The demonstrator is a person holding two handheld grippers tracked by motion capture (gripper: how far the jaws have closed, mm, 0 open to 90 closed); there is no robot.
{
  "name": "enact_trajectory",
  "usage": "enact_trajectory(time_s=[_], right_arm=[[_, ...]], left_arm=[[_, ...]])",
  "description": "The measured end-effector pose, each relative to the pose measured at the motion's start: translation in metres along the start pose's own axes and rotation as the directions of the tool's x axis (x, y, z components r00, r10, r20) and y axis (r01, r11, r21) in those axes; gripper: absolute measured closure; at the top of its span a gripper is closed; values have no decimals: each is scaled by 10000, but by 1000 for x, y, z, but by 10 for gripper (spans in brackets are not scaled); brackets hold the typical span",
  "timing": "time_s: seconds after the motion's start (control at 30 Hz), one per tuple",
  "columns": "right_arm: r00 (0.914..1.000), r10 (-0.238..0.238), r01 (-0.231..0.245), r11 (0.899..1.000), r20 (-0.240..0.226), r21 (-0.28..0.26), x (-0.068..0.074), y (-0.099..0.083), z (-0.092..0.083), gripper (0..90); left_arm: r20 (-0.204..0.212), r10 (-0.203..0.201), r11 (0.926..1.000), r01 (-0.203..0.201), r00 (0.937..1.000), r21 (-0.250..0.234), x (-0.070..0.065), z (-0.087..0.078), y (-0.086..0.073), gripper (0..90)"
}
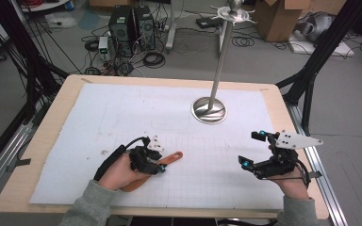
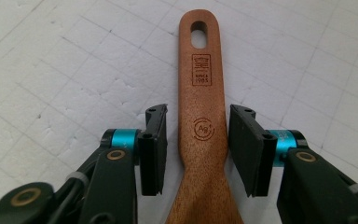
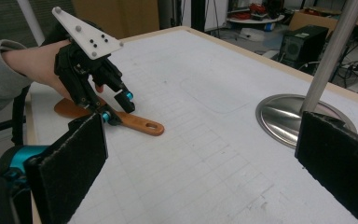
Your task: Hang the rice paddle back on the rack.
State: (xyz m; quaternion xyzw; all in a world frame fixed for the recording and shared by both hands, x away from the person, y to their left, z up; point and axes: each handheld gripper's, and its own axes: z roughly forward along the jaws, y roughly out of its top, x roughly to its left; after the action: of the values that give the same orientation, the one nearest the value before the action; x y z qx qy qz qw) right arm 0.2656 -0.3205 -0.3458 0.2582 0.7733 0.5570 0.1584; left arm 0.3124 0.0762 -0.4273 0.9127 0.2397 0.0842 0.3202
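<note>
We see the left gripper [image 2: 196,149] spread open astride the wooden spatula [image 2: 200,121], a sliver of white mat [image 1: 122,113] showing on each side of the handle. The spatula lies flat near the mat's front-left edge. The right gripper [image 1: 253,149] hangs wide open, empty, by the right edge, bare mat between it and the steel stand [image 1: 209,110]

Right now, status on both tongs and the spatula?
Left tongs open, straddling the brown wooden spatula handle, not gripping. Right tongs open, empty. Spatula flat on the mat; nothing in the way.
</note>
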Motion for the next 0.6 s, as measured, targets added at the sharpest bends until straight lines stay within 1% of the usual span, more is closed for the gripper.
enact_trajectory(time_s=[0.03,0.2,0.53,0.6], right_arm=[[10000,-31,31,10000,-2,-18,0,0,0,11],[10000,-57,57,10000,15,-34,-1,0,0,11],[10000,-34,34,10000,-17,-14,-1,0,0,11],[10000,-73,73,10000,11,-49,-1,0,-1,11]], left_arm=[[54,20,10000,-20,10000,5,0,0,0,615],[68,153,9999,-153,9999,26,-1,0,0,644],[60,143,9999,-143,9999,-20,-1,-1,1,650],[-59,171,9998,-171,9998,-30,0,-2,1,650]])
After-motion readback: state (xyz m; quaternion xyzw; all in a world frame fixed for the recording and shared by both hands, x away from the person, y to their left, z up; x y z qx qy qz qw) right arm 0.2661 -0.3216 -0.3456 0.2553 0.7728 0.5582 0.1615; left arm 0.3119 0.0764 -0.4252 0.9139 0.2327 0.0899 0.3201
